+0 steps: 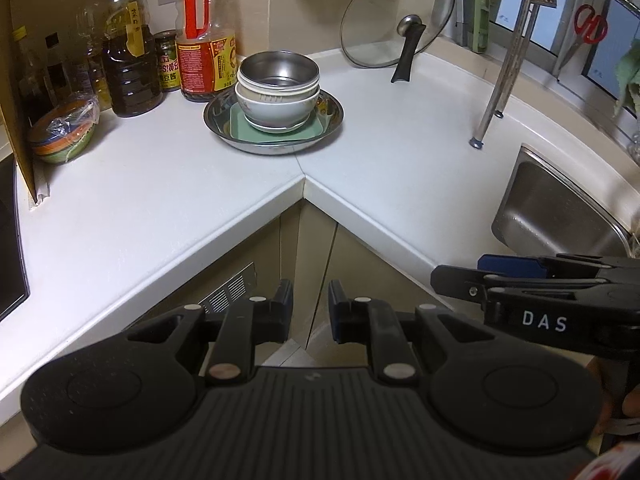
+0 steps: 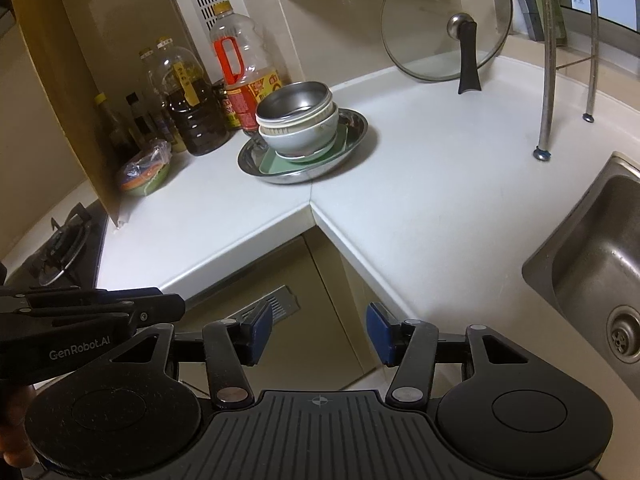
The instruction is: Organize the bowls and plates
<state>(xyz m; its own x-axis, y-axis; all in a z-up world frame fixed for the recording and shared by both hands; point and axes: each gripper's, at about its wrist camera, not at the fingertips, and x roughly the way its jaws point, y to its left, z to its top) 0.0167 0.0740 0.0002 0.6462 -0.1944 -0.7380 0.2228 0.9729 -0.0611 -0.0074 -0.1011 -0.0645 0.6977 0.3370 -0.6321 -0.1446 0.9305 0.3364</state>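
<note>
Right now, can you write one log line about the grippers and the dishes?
left gripper: open, empty | right gripper: open, empty | bowls: stacked on plates | counter: both grippers short of it

The counter (image 1: 168, 184) is smooth, matt white. On it, a shiny metal dish (image 1: 273, 120) holds a matt green tray (image 1: 240, 122), glossy white bowls (image 1: 276, 106) and a brushed steel bowl (image 1: 279, 70). The lid (image 1: 396, 12) is clear glass, the sink (image 1: 556, 216) dull steel.

A white counter (image 1: 168, 184) turns a corner. Oil and sauce bottles (image 1: 132, 64) crowd its far left, a wrapped colourful bowl (image 1: 64, 130) nearer. A glass lid (image 1: 394, 20) leans against the far wall; a steel sink (image 2: 592, 264) lies right.
</note>
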